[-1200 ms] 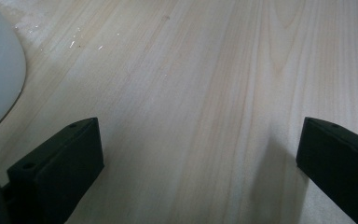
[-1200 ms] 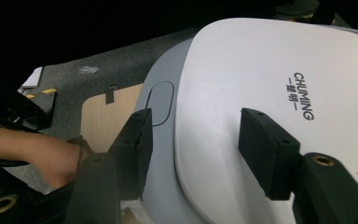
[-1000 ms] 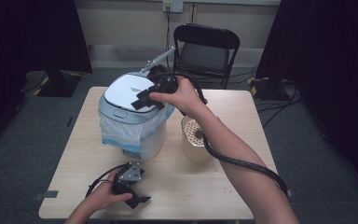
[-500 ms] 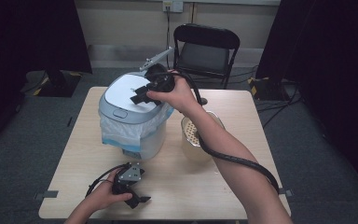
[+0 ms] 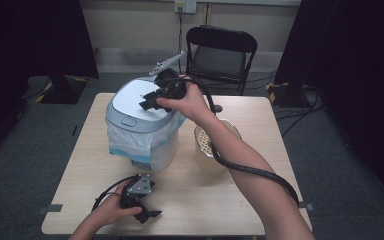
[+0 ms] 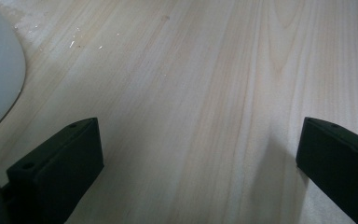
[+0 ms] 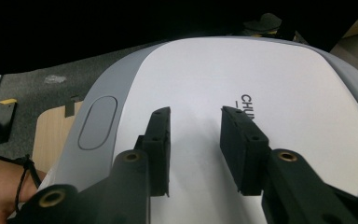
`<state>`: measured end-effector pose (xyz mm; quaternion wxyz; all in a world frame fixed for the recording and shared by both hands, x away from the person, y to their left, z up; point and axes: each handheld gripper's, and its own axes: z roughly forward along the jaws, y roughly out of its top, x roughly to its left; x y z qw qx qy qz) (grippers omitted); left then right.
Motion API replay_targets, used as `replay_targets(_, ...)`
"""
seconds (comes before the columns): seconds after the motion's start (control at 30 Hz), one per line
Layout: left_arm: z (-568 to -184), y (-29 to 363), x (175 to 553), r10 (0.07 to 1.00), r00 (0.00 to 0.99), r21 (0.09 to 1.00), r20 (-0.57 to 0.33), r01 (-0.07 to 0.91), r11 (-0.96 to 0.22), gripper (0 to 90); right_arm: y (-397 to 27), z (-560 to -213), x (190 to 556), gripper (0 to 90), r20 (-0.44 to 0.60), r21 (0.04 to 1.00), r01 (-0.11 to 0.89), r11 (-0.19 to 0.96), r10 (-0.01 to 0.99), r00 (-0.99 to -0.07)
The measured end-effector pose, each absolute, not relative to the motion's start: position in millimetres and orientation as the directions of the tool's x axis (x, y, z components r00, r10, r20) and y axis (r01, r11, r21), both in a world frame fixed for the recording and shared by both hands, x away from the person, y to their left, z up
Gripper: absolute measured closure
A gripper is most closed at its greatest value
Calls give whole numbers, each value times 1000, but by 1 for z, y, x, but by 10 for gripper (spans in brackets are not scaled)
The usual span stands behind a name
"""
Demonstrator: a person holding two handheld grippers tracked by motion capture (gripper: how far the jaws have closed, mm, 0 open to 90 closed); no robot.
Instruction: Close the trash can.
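Note:
A grey-and-white bin with a flat white lid (image 5: 137, 100) (image 7: 261, 79) stands at the table's back left, lined with a white bag (image 5: 140, 142). My right gripper (image 5: 147, 104) (image 7: 193, 114) hovers just over the lid, pointing left. Its jaws have just been closing and now stand a narrow gap apart with nothing between them. An oval button (image 7: 97, 122) lies at the lid's edge, left of the jaws. My left gripper (image 5: 147, 215) (image 6: 200, 126) rests on the table near the front edge, jaws wide open over bare wood.
A translucent jug (image 5: 212, 150) with pale contents stands right of the bin, under my right forearm. A black folding chair (image 5: 220, 50) is behind the table (image 5: 260, 115). The right gripper's cable trails along my arm.
The right gripper's jaws have drawn closer together above the lid, and it has shifted only slightly. The left gripper has stayed put.

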<state>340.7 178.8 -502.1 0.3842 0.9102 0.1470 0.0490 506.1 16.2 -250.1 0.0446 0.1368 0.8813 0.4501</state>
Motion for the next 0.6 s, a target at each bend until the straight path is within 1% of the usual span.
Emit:
replay_targets(0.1, -502, 179, 341, 306, 952, 715, -23, 230, -661, 0, 16, -250, 506, 657, 47, 806, 203, 556, 281, -958)
replay_targets(0.23, -502, 179, 341, 305, 952, 716, -24, 229, -660, 0, 19, -251, 505, 663, 11, 791, 177, 585, 276, -961)
replay_targets(0.43, -502, 179, 341, 305, 952, 716, -25, 230, -659, 0, 17, -254, 505, 664, 20, 806, 178, 564, 275, -961)
replay_targets(0.6, -502, 179, 341, 305, 952, 716, -25, 230, -659, 0, 18, -253, 505, 663, 13, 803, 172, 571, 272, -962)
